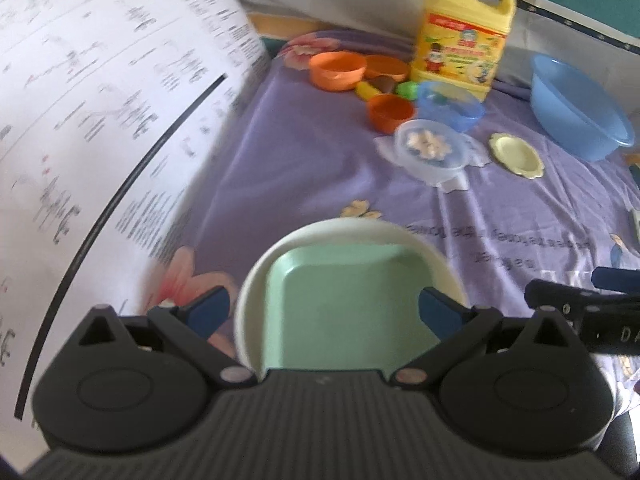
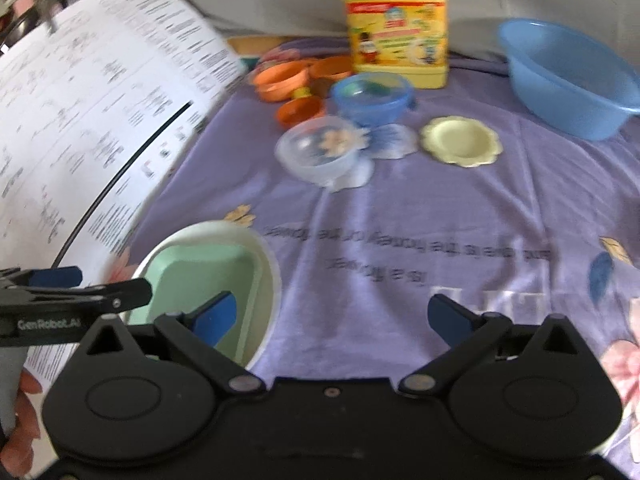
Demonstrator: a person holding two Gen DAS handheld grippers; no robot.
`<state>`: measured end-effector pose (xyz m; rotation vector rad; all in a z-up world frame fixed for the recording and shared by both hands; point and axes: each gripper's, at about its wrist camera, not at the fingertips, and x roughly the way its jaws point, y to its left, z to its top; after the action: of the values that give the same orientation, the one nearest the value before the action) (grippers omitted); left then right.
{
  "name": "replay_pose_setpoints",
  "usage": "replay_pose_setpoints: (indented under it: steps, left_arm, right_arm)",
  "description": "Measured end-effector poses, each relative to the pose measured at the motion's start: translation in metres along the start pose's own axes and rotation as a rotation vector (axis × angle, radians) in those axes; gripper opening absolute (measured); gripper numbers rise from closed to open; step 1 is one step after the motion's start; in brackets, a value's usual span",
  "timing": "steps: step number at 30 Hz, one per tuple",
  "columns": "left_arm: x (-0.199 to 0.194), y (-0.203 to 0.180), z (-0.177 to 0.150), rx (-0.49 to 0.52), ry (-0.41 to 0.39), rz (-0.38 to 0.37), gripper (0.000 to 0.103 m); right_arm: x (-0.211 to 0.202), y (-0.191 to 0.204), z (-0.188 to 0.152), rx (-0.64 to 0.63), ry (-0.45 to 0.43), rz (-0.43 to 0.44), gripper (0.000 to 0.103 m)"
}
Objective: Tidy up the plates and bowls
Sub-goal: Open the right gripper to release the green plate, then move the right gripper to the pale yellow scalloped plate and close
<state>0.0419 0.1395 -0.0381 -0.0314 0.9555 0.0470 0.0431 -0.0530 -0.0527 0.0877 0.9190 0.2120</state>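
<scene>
On the purple cloth (image 2: pixel 400 216) there are three orange bowls: orange bowl one (image 1: pixel 338 70) at the far left of the cluster, orange bowl two (image 1: pixel 388 66) behind it, and orange bowl three (image 1: pixel 390 112) in front. Near them stand one small blue bowl (image 1: pixel 450 108), one clear bowl (image 1: pixel 428 150), one pale yellow scalloped plate (image 1: pixel 516 155) and one large blue basin (image 1: pixel 580 108) toward the far right edge. One yellow detergent jug (image 1: pixel 466 40) stands upright behind the small blue bowl. One printed sheet (image 1: pixel 100 140) covers the left side. A few small coloured bits lie among the orange bowls, too blurred to name.

One white round plate (image 1: pixel 436 256) lies near the front left corner, with one green square dish (image 1: pixel 348 300) resting inside it. The left tool (image 1: pixel 326 312) is spread wide, its two blue pads either side of the green dish; whether they touch it I cannot tell. The right tool (image 2: pixel 340 314) is also spread wide and holds nothing: its left pad overlaps the white plate's right rim in the view, its right pad over bare cloth.
</scene>
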Motion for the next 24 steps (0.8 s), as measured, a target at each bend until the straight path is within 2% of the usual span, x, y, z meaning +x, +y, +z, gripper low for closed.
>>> replay_pose_setpoints:
  steps: [9, 16, 22, 24]
  left_arm:
    - [0.011, -0.083, 0.037, 0.1, -0.034, -0.064, 0.103]
    - [0.041, -0.165, 0.074, 0.195, -0.046, -0.109, 0.103]
    - [0.083, -0.216, 0.106, 0.238, -0.05, -0.109, 0.103]
    - [0.099, -0.227, 0.113, 0.24, -0.051, -0.105, 0.1]
  right_arm:
    - [-0.01, -0.095, 0.017, 0.152, -0.052, -0.1, 0.103]
    - [-0.004, -0.174, 0.042, 0.277, -0.077, -0.111, 0.103]
    - [0.02, -0.218, 0.073, 0.326, -0.092, -0.086, 0.088]
    - [0.036, -0.227, 0.085, 0.337, -0.089, -0.069, 0.083]
